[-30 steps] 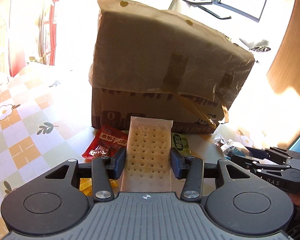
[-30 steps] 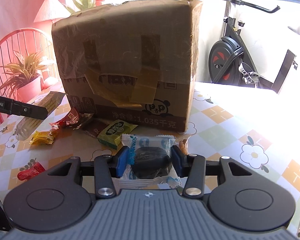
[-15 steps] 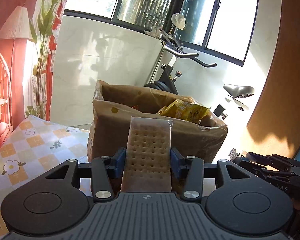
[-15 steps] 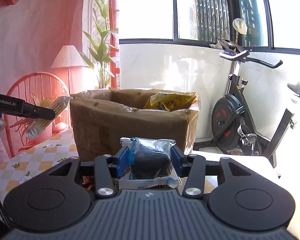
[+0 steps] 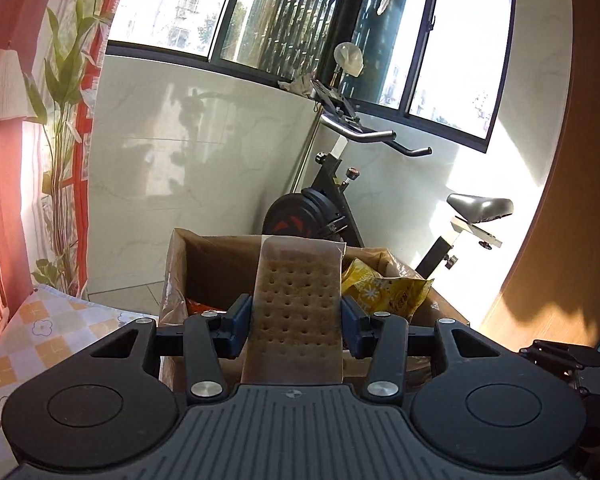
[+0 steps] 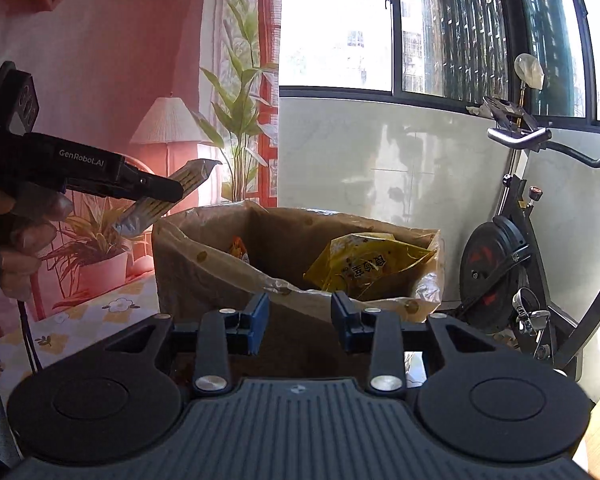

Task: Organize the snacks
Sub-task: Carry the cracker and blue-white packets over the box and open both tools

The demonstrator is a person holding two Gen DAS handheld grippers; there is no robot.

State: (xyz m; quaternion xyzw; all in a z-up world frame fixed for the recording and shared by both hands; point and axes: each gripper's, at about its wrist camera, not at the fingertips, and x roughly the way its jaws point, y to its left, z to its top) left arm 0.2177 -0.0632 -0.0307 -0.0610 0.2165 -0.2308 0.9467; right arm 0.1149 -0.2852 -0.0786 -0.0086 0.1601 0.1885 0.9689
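My left gripper (image 5: 296,320) is shut on a clear-wrapped cracker packet (image 5: 298,312) and holds it raised in front of the open cardboard box (image 5: 180,280). The same packet (image 6: 168,194) shows in the right wrist view, left of and above the box (image 6: 204,264). My right gripper (image 6: 300,316) is open and empty, level with the box's near rim. The dark cookie packet it held is out of sight. A yellow snack bag (image 6: 364,264) and an orange packet (image 6: 240,248) lie inside the box; the yellow bag also shows in the left wrist view (image 5: 384,292).
The box stands on a table with a checked floral cloth (image 5: 40,344). An exercise bike (image 6: 516,248) stands behind and to the right. A potted plant (image 6: 96,252) and a lamp (image 6: 168,124) are at the left. A wooden panel (image 5: 560,240) is at the right.
Both grippers rose from table level to the box's open top. My right gripper opened and the dark cookie packet is gone from it. The left still holds the cracker packet.
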